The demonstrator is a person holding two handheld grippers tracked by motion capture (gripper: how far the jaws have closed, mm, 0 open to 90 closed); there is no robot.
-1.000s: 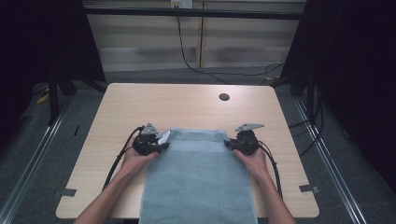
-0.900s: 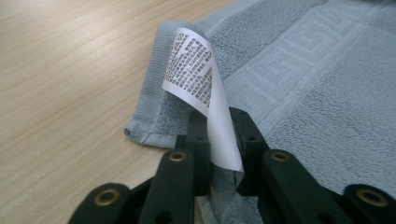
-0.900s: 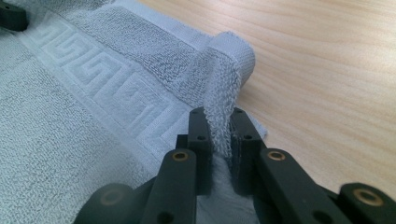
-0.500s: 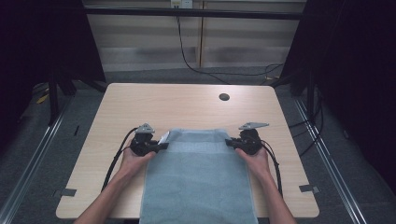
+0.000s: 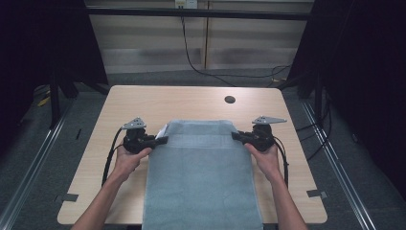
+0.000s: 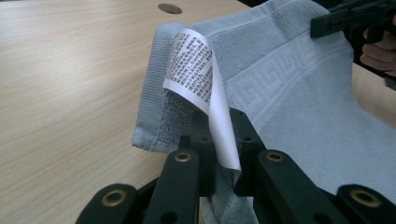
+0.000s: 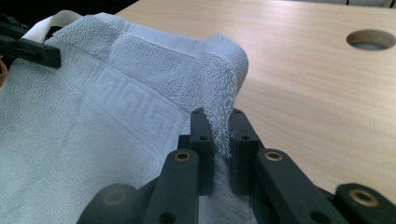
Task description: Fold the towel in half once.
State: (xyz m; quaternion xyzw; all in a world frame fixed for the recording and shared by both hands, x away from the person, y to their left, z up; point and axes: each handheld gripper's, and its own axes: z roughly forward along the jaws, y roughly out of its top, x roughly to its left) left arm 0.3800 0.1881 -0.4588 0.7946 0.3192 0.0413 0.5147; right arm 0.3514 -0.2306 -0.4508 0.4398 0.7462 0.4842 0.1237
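A pale wooden worktop (image 5: 143, 103) carries a grey-blue towel (image 5: 201, 182) hanging over its near edge. The left hand-held gripper (image 5: 160, 140) is clamped on the towel's far left corner — white care label (image 6: 198, 70) included — the right hand-held gripper (image 5: 237, 136) pinches the far right corner.

High view above the table (image 5: 191, 103) — gripper views close along the fingers — shared towel (image 5: 201, 177).

Bare table (image 5: 191, 103) beyond towel (image 5: 201, 177); only a hole (image 5: 230, 99).
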